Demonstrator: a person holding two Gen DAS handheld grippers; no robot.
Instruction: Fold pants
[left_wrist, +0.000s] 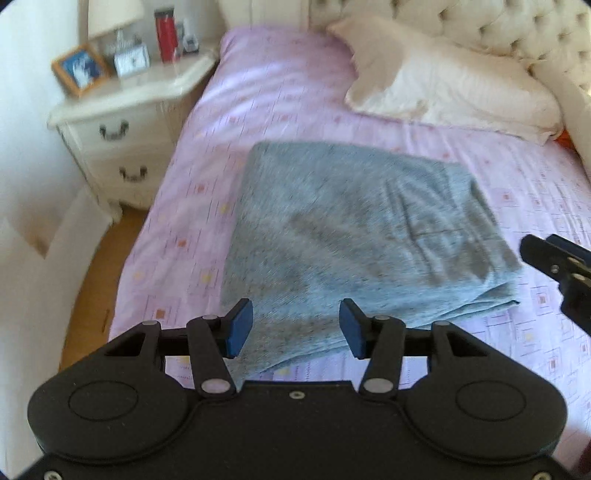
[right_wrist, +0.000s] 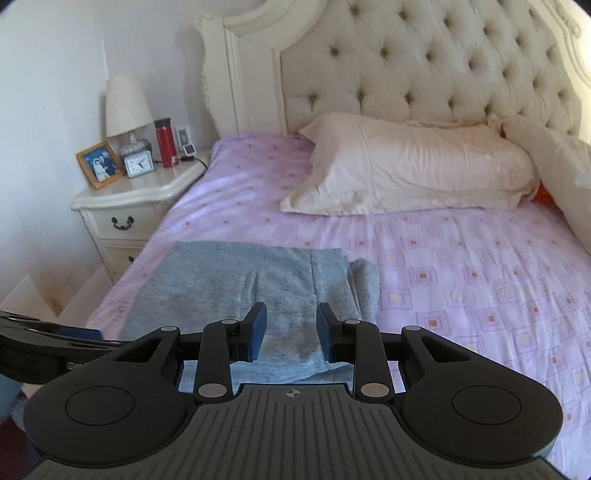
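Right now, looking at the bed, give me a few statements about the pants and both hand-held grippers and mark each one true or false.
1. The gray pants lie folded on the purple sheet. True.
2. The left hand-held gripper is clamped on the pants. False: its jaws are open and hold nothing.
3. The right hand-held gripper is open. True.
4. The pants lie on the pillow. False: they are apart, with sheet between them.
5. A red bottle stands on the nightstand. True.

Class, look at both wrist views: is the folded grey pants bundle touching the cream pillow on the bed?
Apart. In the right wrist view a wide strip of pink sheet lies bare between the pants and the pillow.
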